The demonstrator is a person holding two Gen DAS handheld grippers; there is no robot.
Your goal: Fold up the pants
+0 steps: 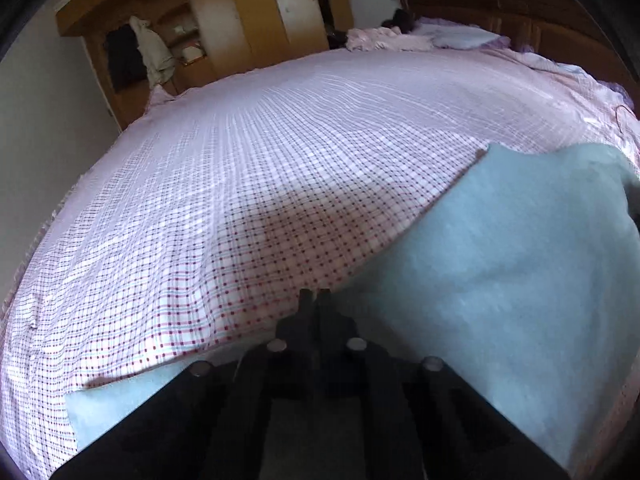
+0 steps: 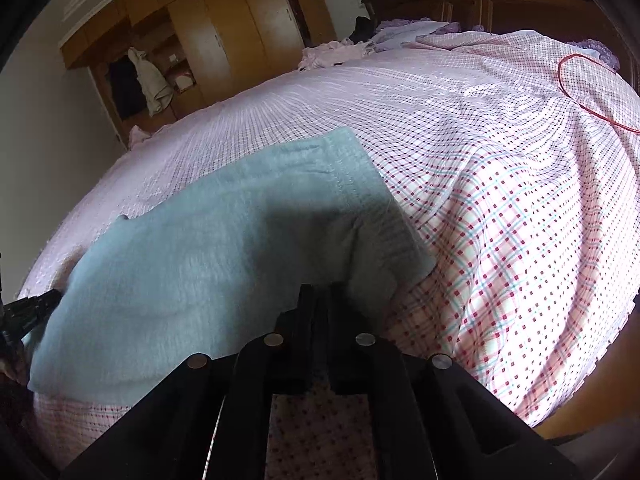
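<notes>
Light blue pants (image 2: 192,248) lie spread on the checked bedsheet (image 2: 500,208), hem end (image 2: 344,152) pointing away. In the right wrist view my right gripper (image 2: 320,292) is shut, and the fabric bunches up around its tips near the pants' right edge. My left gripper (image 1: 314,294) is shut too, its tips on the pants' (image 1: 500,260) long edge where cloth meets sheet. From the right wrist view, the left gripper (image 2: 38,310) touches the pants' left edge. Whether cloth lies between the left pads is partly hidden.
The bed fills most of both views. Crumpled pink clothes (image 1: 384,38) and a pillow (image 1: 464,36) lie by the dark headboard (image 1: 520,4). A red cord (image 2: 580,88) loops on the sheet at the right. A wooden wardrobe (image 1: 240,12) stands beyond the bed.
</notes>
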